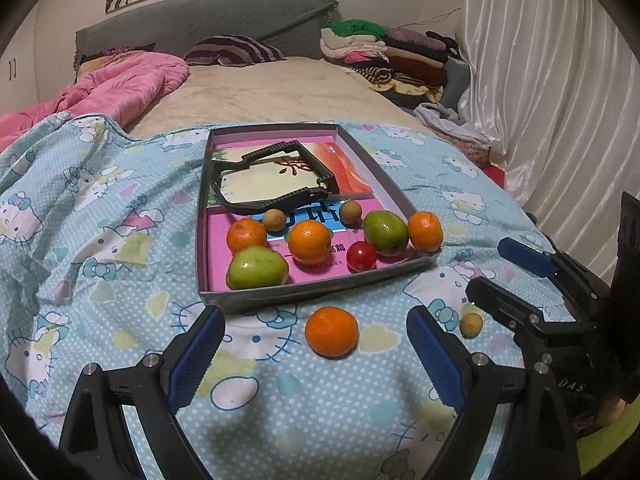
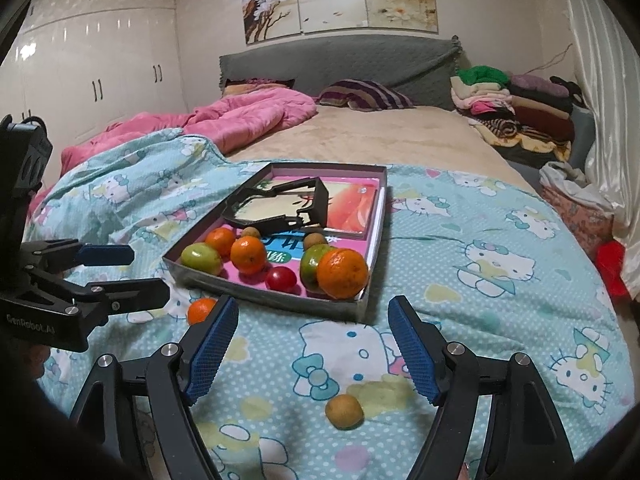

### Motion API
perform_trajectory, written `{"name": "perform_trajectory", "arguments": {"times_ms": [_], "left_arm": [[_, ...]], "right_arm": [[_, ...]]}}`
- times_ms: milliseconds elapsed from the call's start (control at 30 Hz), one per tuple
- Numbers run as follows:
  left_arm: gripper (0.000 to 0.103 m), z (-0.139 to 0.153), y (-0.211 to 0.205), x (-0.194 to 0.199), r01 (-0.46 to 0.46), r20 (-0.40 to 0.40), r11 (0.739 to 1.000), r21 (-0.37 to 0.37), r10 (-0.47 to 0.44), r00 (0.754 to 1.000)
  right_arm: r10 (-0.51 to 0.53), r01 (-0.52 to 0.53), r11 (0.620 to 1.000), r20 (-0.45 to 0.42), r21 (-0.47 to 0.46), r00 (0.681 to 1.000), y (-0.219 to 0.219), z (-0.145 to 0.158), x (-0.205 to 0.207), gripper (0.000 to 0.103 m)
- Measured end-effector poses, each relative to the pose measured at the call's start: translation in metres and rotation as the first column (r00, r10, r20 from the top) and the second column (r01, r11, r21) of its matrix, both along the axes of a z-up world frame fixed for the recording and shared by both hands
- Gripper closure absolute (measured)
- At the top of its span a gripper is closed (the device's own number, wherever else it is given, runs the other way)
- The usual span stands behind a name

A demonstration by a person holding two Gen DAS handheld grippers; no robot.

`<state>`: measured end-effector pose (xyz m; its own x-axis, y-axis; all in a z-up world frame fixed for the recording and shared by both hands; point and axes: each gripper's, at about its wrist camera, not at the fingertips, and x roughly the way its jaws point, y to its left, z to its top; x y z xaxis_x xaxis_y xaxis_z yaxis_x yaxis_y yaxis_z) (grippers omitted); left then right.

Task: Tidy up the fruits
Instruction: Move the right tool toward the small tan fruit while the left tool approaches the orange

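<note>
A shallow grey box point(image 1: 320, 294) lies on the cartoon-cat blanket and holds several fruits: oranges point(image 1: 309, 241), green fruits point(image 1: 257, 267), a red cherry tomato point(image 1: 361, 256) and small brown longans point(image 1: 350, 212). A loose orange point(image 1: 331, 331) rests on the blanket in front of the box, between the spread fingers of my left gripper point(image 1: 316, 356), untouched. A loose longan point(image 2: 344, 411) lies on the blanket between the spread fingers of my right gripper point(image 2: 312, 352), also untouched. Both grippers are open and empty. The loose orange point(image 2: 201, 310) is half hidden behind my right gripper's left finger.
The box point(image 2: 280, 300) also holds books point(image 1: 344, 168) and a black plastic frame point(image 1: 276, 176) at its far end. Beyond lie a pink quilt point(image 1: 120, 84), a striped pillow point(image 1: 236, 50) and stacked clothes point(image 1: 384, 56). A white curtain point(image 1: 552, 80) hangs on the right.
</note>
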<state>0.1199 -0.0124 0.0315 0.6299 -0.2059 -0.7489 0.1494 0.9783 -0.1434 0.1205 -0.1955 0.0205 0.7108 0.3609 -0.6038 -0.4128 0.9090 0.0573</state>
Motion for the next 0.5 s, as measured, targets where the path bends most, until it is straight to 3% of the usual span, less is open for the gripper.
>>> {"name": "perform_trajectory", "arguments": {"times_ms": [500], "left_arm": [[0.011, -0.013, -0.002, -0.004, 0.014, -0.029, 1.000, -0.008, -0.014, 0.999]], "right_arm": [[-0.017, 0.016, 0.999, -0.048, -0.028, 0.999, -0.001, -0.016, -0.008, 0.024]]}}
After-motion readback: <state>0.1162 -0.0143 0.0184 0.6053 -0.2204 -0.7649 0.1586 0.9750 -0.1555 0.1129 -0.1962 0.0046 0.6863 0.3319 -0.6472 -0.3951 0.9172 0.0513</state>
